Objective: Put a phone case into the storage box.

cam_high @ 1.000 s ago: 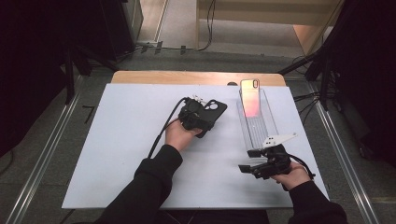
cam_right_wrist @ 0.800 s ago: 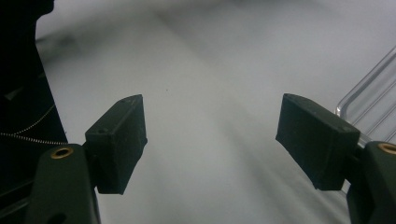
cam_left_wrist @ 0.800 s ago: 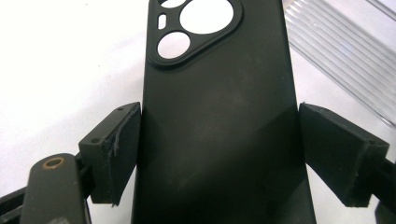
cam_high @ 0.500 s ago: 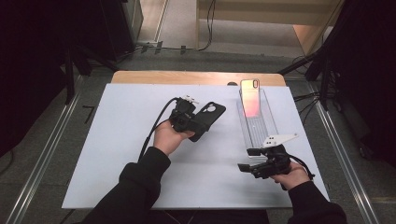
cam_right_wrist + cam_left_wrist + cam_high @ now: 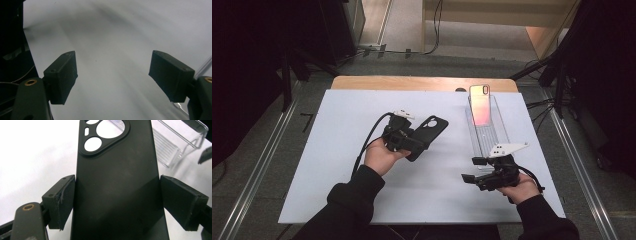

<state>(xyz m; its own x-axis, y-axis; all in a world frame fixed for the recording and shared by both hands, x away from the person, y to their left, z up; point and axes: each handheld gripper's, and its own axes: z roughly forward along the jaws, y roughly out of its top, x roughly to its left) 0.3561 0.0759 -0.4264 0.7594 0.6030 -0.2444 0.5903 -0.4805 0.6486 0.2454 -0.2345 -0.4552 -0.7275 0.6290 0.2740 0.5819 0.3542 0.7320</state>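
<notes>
Looking down from the high view: we see a white table (image 5: pixel 332 150) with our two forearms coming in from the near edge.
Left gripper, high view: our left gripper (image 5: pixel 412 142) sits left of centre and holds a black phone case (image 5: pixel 428 135) that points toward the far right.
Stand, high view: a clear plastic stand (image 5: pixel 487 127) lies at the far right with a phone (image 5: pixel 479 102) leaning on its far end, well apart from the case.
Right gripper, high view: our right gripper (image 5: pixel 473 170) rests near the right edge, just by the stand's near end.
Left gripper view, grip: the case (image 5: pixel 117 182) fills the gap between the jaws; the left pad touches its edge, the right pad sits just beside the other edge, so we judge the grip a light one across its width.
Left gripper view, background: a corner of the stand (image 5: pixel 175 142) shows at the far right.
Right gripper view: the jaws stand wide apart with nothing between them, over bare table (image 5: pixel 112 50).
Progress, our judgement: the case is picked up; bringing it to the phone and fitting it are not yet done.
</notes>
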